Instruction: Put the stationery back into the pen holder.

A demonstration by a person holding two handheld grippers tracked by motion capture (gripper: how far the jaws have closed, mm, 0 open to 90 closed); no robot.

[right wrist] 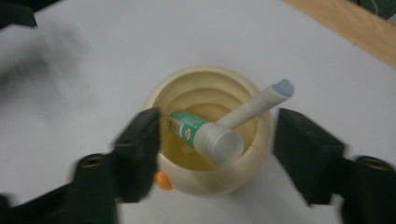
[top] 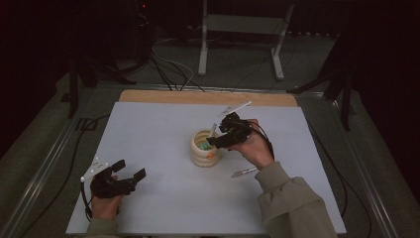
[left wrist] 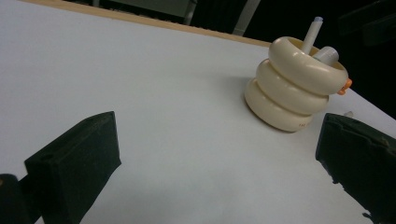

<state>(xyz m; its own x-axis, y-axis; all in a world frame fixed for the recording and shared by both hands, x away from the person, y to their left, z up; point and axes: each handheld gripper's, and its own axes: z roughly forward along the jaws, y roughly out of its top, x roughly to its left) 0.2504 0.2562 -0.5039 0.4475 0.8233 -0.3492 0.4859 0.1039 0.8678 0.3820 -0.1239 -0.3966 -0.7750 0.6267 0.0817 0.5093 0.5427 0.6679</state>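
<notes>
The right gripper (right wrist: pixel 217 154) hangs directly over the cream ringed holder (right wrist: pixel 210 135), jaws apart on either side of the holder's mouth and pressing on nothing. Only one moment is on view. Below and between the jaws, inside the holder, lies a green-labelled tube (right wrist: pixel 201 133) with a ribbed white cap turned toward the gripper; the label carries small print, too blurred to read. A white pen (right wrist: pixel 257 105) with a pale blue tip leans beside the tube, its tip resting past the holder's rim on the side of the gripper's right jaw. A small orange tab (right wrist: pixel 162 180) sits on the holder's outer wall, just under the left jaw. Faint reddish marks near the holder's base, seen in the left gripper view, are not legible.

The left gripper (top: pixel 124 174) rests low on the table, jaws spread wide with nothing between them; the holder stands well ahead of it, toward its right jaw.

In the high view another pen-like item (top: pixel 244 172) lies flat on the sheet just beside the right hand's wrist, on the person's side of the holder.

The surface is a pale grey-white sheet (top: pixel 163 198) over a table with a wooden edge (top: pixel 198 97) along the far side. Beyond it, a dark room: grey floor, trailing cables (top: pixel 168 69) and a white metal frame (top: pixel 242 34).
</notes>
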